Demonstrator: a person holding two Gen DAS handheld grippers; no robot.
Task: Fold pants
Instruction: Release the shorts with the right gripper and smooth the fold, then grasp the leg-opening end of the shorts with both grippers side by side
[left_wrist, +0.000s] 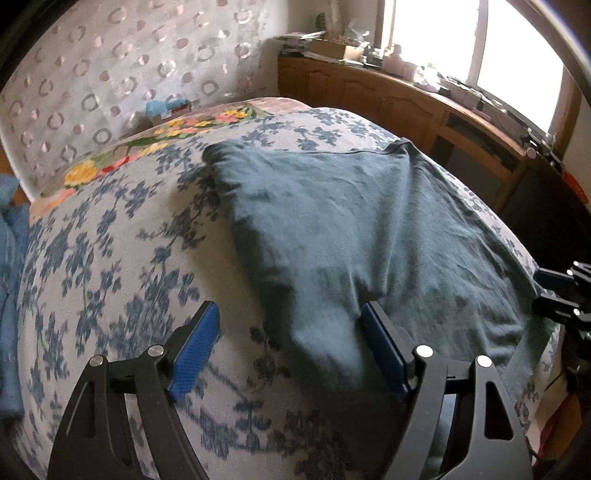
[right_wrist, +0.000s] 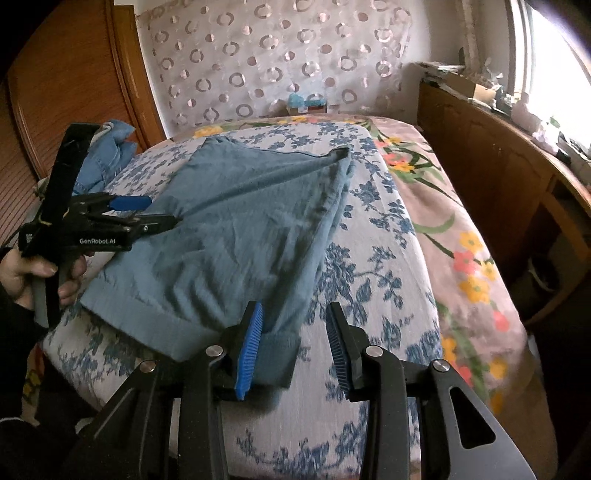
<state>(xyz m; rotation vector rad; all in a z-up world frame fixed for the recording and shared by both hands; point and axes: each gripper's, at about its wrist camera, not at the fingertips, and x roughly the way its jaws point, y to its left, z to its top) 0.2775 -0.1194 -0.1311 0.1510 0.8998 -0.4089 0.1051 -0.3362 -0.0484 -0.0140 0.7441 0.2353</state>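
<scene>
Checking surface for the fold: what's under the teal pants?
The teal pants lie flat on a white bedspread with blue flowers, which shows on all sides. Whatever sits directly beneath the fabric is covered, so nothing else can be confirmed.

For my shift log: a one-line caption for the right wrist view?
Right gripper open at the corner of the blue pants on the bed; left gripper at their far edge.

Matt knit pants (right_wrist: 236, 236); glossy wooden cabinet (right_wrist: 491, 166)
</scene>
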